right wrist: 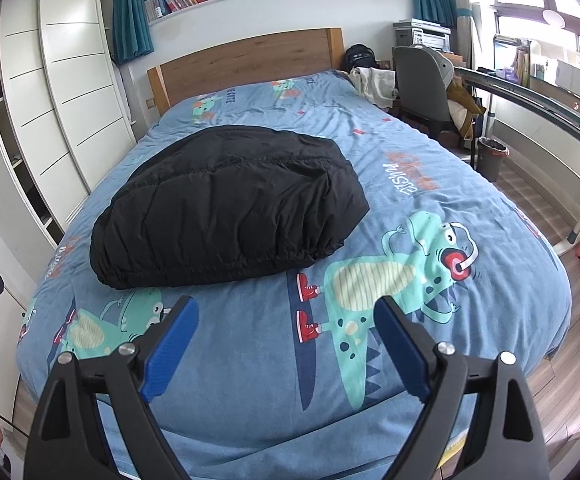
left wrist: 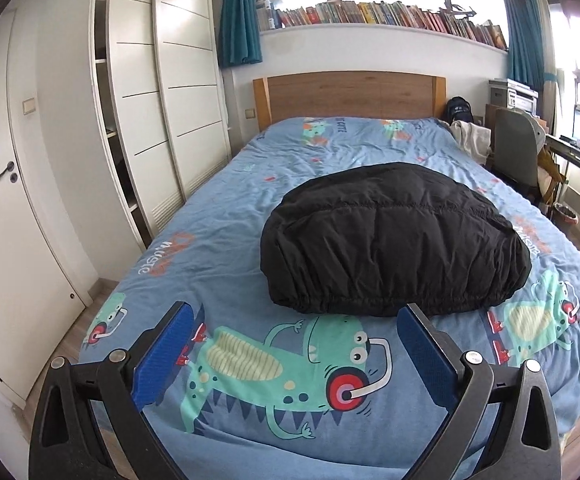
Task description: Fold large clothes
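One folded black jacket [left wrist: 393, 246] on the bed [left wrist: 226, 240] — both tools spread apart, nothing between the pads.

The jacket [right wrist: 226, 204] lies as one puffy bundle mid-bed on the blue dinosaur-print cover [right wrist: 409, 360], elastic hem edge nearest the cameras. The left tool [left wrist: 299, 354] and the right tool [right wrist: 286, 344] each hang above the near end of the bed, short of the jacket, not touching it. One bin [right wrist: 491, 158] stands on the floor by the chair [right wrist: 421, 88] — contents too small to tell. One long shelf of books [left wrist: 389, 16] runs above the headboard [left wrist: 349, 94]; two teal curtains [left wrist: 240, 20] flank it.
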Tool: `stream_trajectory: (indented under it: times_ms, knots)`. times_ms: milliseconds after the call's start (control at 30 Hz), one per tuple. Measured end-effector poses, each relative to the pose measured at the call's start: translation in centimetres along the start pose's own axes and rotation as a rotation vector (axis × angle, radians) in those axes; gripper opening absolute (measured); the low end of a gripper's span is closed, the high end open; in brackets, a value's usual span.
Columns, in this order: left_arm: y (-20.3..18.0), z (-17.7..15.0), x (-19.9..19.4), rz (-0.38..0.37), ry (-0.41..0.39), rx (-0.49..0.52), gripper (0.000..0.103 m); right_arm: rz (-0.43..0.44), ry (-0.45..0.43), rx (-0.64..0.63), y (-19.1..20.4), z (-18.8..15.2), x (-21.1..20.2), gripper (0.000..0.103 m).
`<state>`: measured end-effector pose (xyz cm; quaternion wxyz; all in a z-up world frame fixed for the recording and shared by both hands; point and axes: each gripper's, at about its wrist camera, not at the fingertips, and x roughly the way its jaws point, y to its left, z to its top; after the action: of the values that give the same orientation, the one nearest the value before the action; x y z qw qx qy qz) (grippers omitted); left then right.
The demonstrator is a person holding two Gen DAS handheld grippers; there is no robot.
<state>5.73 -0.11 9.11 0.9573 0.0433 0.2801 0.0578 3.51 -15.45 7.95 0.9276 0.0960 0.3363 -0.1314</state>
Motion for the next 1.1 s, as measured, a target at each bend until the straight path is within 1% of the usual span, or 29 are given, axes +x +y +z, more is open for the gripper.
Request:
stream_trajectory:
  times_ms: [167,267,400,633,1100]
  knots:
    - [-0.5,-0.1,0.4,-0.001,0.014,0.011,0.100,-0.017,-0.006,0.002,-0.4,-0.1,0.2,0.090]
    - [-0.6,-0.2,0.7,-0.012,0.022,0.007,0.100,-0.021,0.003,0.007,-0.6,-0.2,0.5,0.090]
    - [-0.7,-0.4,1.1,-0.009,0.033,0.014,0.100,-0.031,0.016,0.008,-0.8,-0.4,1.2,0.090]
    - [-0.7,-0.7,2.2,-0.035,0.063,0.002,0.100,-0.052,0.040,0.007,-1.2,-0.7,2.4,0.090]
    - [-0.9,-1.3,3.9,-0.041,0.102,0.008,0.101,-0.074,0.068,0.007,-2.0,-0.7,4.1,0.090]
